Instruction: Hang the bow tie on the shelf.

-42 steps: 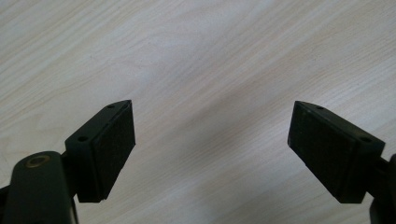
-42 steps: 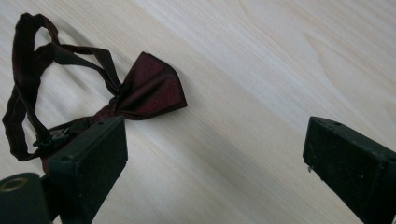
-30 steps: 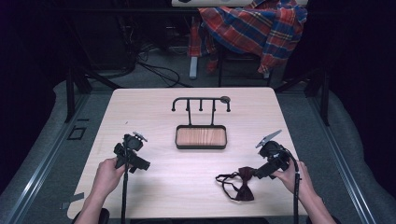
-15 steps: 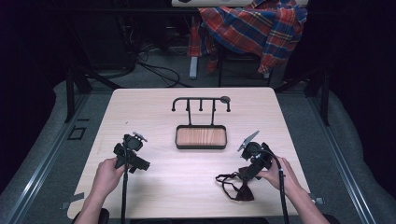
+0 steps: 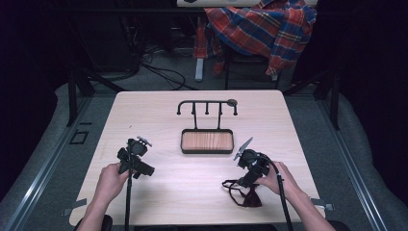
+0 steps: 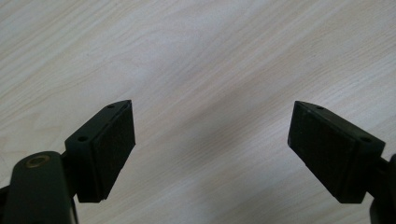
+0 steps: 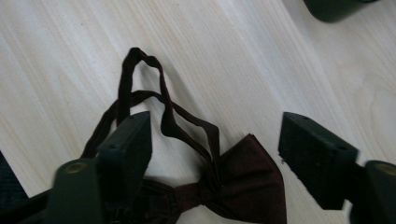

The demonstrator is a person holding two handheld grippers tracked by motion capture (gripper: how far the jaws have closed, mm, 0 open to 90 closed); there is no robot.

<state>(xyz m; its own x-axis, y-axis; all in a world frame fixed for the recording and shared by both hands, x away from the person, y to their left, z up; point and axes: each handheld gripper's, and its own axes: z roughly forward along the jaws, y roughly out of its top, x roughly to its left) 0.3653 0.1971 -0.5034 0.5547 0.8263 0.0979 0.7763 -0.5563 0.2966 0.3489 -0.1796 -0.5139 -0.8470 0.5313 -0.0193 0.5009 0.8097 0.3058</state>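
Wooden table [image 5: 202, 103] holds a bare tray [image 5: 207, 141]; both grippers gape wide, right gripper [image 7: 215, 140] over bow tie [image 7: 238, 184]

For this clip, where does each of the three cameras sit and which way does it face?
High view: above the person's side, looking forward and down at the table, hook rack and tray; forearms, left tool, right tool.
Left gripper view: on the left tool, facing bare tabletop; both pads wide apart.
Right gripper view: on the right tool, facing down at the bow tie.
Shared: high and right gripper views show the bow tie.
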